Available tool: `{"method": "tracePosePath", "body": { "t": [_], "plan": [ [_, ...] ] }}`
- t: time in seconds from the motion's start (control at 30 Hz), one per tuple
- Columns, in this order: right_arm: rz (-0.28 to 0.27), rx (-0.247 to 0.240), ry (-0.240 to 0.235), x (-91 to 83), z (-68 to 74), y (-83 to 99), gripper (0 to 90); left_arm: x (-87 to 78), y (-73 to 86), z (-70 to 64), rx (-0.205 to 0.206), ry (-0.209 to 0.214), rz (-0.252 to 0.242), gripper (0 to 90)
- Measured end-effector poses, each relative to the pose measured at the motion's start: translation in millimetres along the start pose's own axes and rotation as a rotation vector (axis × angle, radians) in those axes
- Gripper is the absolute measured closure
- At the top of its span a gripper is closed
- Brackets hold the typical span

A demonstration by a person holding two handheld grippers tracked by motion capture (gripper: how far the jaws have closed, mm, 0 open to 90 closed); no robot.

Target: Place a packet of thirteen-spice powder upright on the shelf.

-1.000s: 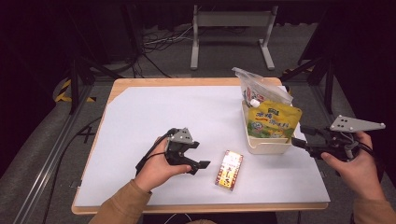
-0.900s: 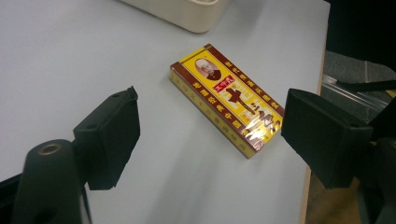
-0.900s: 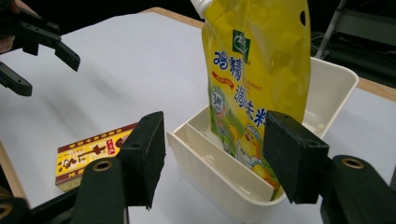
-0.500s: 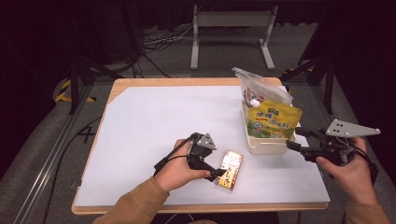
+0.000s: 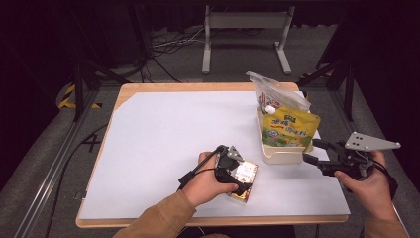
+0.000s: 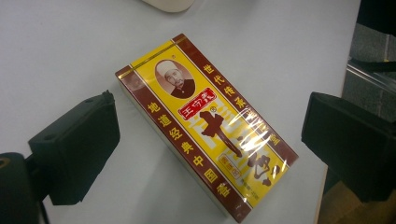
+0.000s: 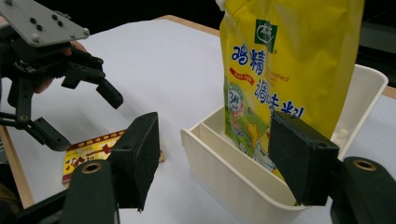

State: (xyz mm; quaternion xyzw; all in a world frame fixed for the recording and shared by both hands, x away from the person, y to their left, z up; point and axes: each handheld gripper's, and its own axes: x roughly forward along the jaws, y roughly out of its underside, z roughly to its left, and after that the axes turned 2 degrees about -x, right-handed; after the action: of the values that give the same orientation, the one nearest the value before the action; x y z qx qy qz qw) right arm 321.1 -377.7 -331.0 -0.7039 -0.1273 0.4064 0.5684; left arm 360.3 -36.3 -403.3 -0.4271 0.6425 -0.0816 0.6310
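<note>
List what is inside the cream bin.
The cream bin holds a yellow pouch standing upright and a clear plastic bag behind it. A divider splits the bin. The pouch hides the floor behind it, so anything lower down cannot be told.

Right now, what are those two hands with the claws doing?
A person holds a claw in each hand at a white table. The left claw is open and hovering over a yellow and red box lying flat near the table's front edge, one jaw on either side, not yet squeezing it. The right claw is open too, pointing at a cream bin that holds a yellow pouch standing upright and a clear bag behind it.
</note>
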Motion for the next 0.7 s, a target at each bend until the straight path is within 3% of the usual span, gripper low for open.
{"method": "tracePosePath", "body": {
  "t": [0.17, 0.7],
  "plan": [
    [0.004, 0.004, -0.006, 1.7, 0.0, 0.8, 33.0, 12.8, 0.3, -0.3, -0.012, -0.003, 0.018, 3.9],
    [0.017, 0.004, -0.012, 6.1, -0.3, 3.7, 31.2, 40.6, 2.9, -7.2, -0.02, -0.074, 0.075, 2.6]
  ]
}}
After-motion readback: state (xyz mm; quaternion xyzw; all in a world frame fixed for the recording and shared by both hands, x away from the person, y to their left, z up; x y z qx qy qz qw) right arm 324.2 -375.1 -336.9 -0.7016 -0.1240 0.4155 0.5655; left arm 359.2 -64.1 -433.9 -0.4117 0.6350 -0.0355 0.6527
